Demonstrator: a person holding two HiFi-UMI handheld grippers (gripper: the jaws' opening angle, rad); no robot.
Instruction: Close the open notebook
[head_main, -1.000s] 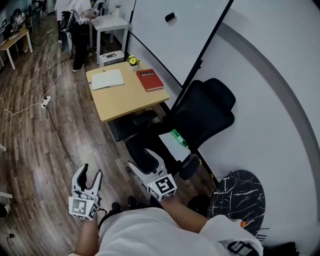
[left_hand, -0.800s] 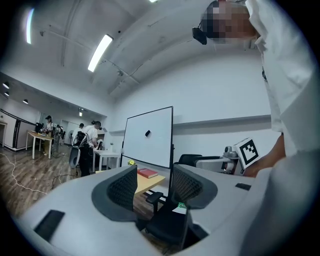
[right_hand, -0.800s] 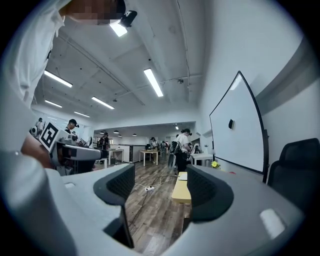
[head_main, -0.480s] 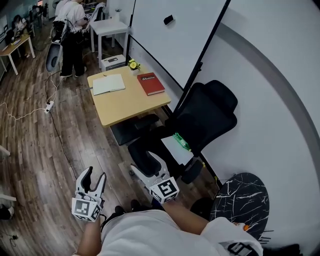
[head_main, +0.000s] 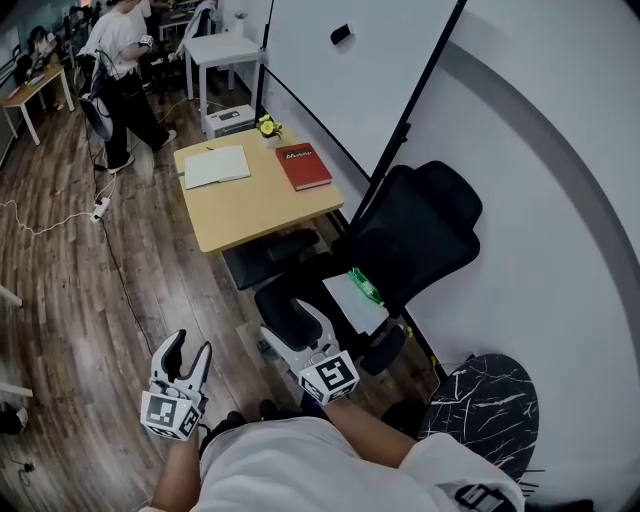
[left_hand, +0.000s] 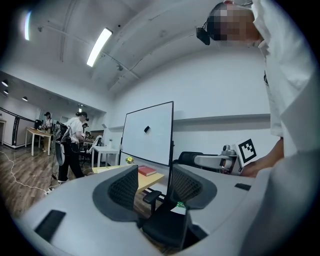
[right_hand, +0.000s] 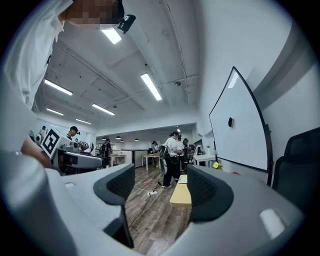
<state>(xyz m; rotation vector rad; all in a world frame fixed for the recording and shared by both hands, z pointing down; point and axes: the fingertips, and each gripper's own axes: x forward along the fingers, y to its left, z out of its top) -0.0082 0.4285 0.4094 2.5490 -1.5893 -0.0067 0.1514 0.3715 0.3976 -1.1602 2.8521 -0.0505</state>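
An open notebook (head_main: 216, 165) with white pages lies on the far left part of a small wooden table (head_main: 250, 205); a closed red book (head_main: 303, 165) lies to its right. Both grippers are held low, far from the table. My left gripper (head_main: 187, 352) is open over the floor, empty. My right gripper (head_main: 296, 318) is open too, over the black chair's seat. In the left gripper view the red book (left_hand: 146, 171) and table show between the jaws (left_hand: 155, 187). The right gripper view looks past its jaws (right_hand: 162, 187) at the table's edge (right_hand: 181, 196).
A black office chair (head_main: 385, 245) with a green item (head_main: 361, 283) on its seat stands between me and the table. A whiteboard (head_main: 345, 70) leans at the right. A round black marbled table (head_main: 480, 400) is near right. A person (head_main: 120, 80) walks at the far left; cables cross the floor (head_main: 60, 215).
The view has shifted slightly closer to the table. The person at the far left has stepped sideways. Both grippers keep their place and stay open.
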